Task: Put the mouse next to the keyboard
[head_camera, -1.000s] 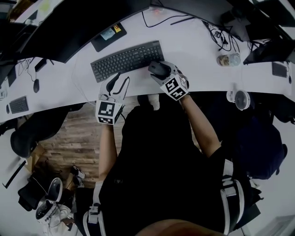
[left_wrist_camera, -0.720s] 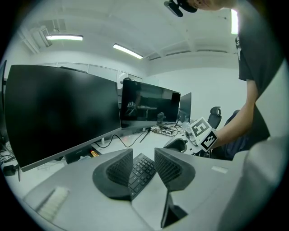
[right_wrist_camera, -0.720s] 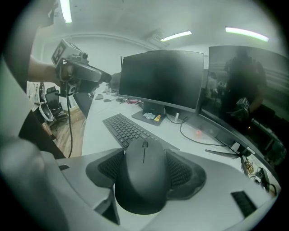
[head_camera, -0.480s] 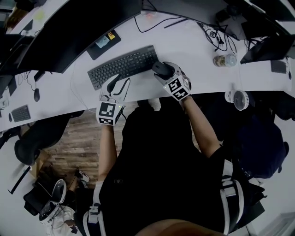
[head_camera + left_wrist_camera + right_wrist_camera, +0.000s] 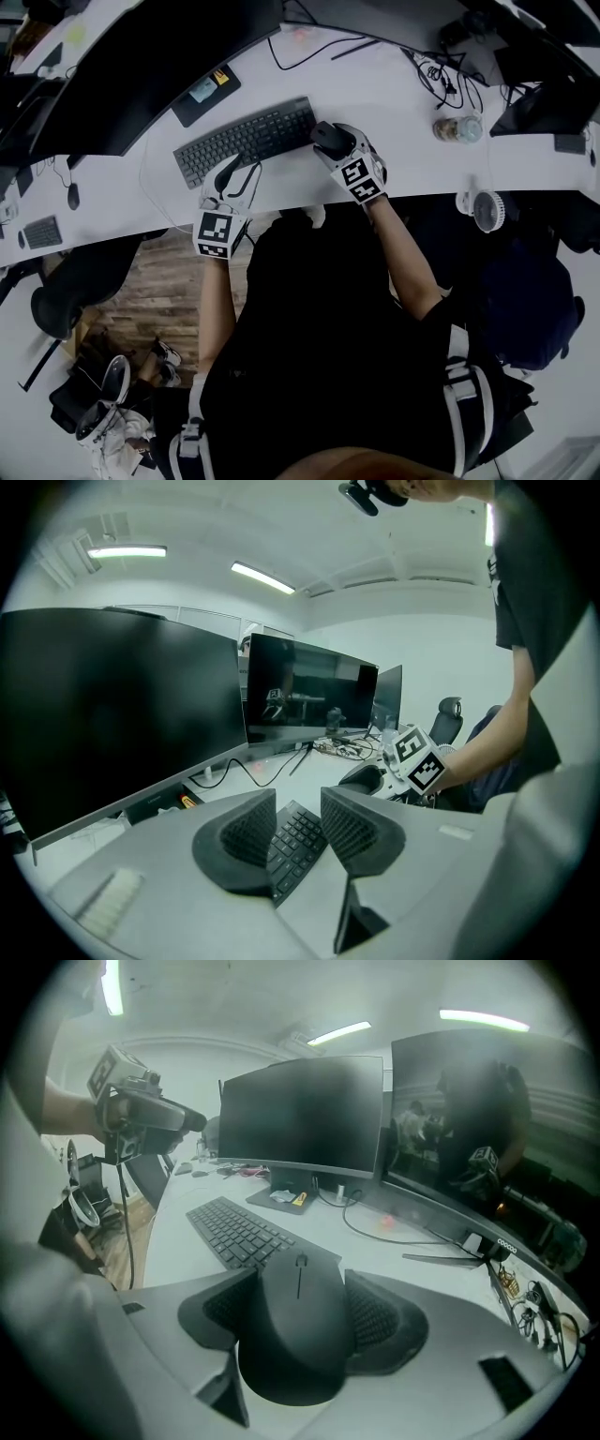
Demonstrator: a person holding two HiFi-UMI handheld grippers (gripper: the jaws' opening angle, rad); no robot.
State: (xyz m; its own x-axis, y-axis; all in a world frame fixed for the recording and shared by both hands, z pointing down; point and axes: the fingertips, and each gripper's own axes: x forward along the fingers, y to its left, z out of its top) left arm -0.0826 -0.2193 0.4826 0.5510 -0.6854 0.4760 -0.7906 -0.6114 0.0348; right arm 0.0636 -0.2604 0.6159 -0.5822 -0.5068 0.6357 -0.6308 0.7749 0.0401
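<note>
Just right of the keyboard (image 5: 246, 139), grips mouse (image 5: 332, 139) in wide-set right tool (image 5: 302, 1312); has shifted it from the keyboard's front corner, likely leaving only set-down and release. Holds left tool (image 5: 300, 832) open, empty, before the keyboard.

Live count around my near white desk (image 5: 412, 89): two handheld grippers, left gripper (image 5: 298, 822) and right gripper (image 5: 298, 1309) | one black rounded plastic mouse (image 5: 331, 139) | one long black flat keyboard (image 5: 246, 139) | two dark flat-screen monitors, centre monitor (image 5: 302, 1115), right monitor (image 5: 469, 1119) | one small white round fan (image 5: 486, 208)
</note>
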